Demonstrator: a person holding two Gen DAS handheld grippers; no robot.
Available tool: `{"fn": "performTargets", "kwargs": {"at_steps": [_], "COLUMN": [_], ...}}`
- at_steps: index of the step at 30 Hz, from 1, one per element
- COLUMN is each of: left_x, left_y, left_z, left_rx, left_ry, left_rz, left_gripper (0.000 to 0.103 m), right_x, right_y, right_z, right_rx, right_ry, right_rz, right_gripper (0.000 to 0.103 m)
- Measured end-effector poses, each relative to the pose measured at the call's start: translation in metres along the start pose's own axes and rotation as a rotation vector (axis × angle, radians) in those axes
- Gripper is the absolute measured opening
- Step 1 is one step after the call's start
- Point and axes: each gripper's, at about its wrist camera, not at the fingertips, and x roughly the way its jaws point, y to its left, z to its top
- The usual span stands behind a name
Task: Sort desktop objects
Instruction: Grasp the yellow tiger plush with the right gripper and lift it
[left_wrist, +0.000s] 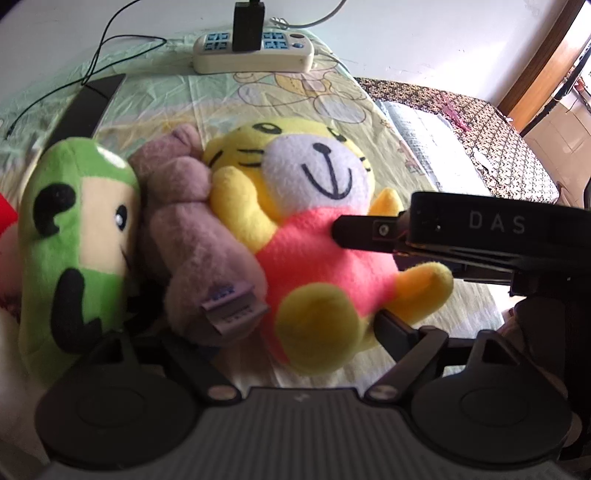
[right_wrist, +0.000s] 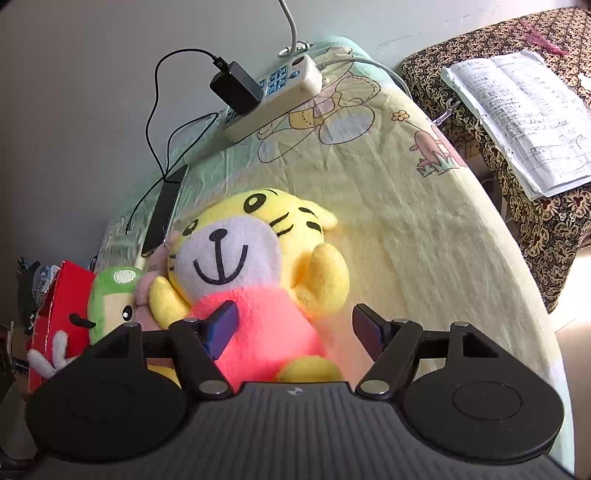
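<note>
Three plush toys lie packed in a row on the cartoon-print cloth (right_wrist: 424, 229) — a green plush (left_wrist: 79, 236) on the left, a mauve plush (left_wrist: 199, 236) wedged in the middle, and the yellow tiger plush (right_wrist: 255, 266) on the right, face up in its pink shirt. The right gripper (right_wrist: 295, 332) stands over the tiger's belly, jaws apart; the left finger rests against the pink shirt, the right finger hangs clear beside the body. Nothing is clamped. The left gripper (left_wrist: 258, 332) hovers near the tiger's feet and the mauve toy, its jaws also apart and empty.

This looks like the pick-up step for the tiger. Next move, I'd judge — push the right gripper down so both fingers straddle the torso, then close. The mauve neighbour touches the tiger's arm, so a lift may drag it along.
</note>
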Motion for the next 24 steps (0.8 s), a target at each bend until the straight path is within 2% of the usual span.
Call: {"fn": "performTargets", "kwargs": {"at_steps": [1, 2, 3, 4, 8, 10, 17, 24], "left_x": [0.0, -0.001, -0.003, -0.005, -0.013, -0.024, -0.069, -0.119], "left_y": [-0.001, -0.002, -0.005, -0.009, -0.022, -0.029, -0.054, -0.05], "left_z": [0.0, 0.0, 0.0, 0.0, -0.005, -0.008, -0.03, -0.043], "left_rx": [0.004, 0.012, 0.025, 0.041, 0.105, 0.139, 0.273, 0.307], "left_ry": [0.0, -0.002, -0.001, -0.006, -0.02, -0.038, -0.121, -0.241], "left_rz": [-0.007, -0.021, -0.039, -0.031, -0.014, -0.032, -0.059, -0.038], "left_gripper": [0.08, 0.071, 0.066, 0.064, 0.058, 0.058, 0.058, 0.058], "right_x": [0.004, 0.006, 0.006, 0.005, -0.003, -0.009, -0.058, -0.105], "right_y": [-0.003, -0.005, -0.006, -0.007, -0.006, -0.008, -0.01, 0.015], "right_z": [0.001, 0.001, 0.003, 0.004, 0.003, 0.0, -0.017, -0.036], "right_rx": [0.021, 0.032, 0.041, 0.05, 0.033, 0.046, 0.053, -0.02], "right_ry": [0.019, 0.028, 0.033, 0.036, 0.03, 0.032, -0.015, -0.134], "right_rz": [0.026, 0.044, 0.097, 0.131, 0.148, 0.149, 0.149, 0.187], "right_gripper": [0.071, 0.063, 0.046, 0.046, 0.034, 0.031, 0.03, 0.03]}}
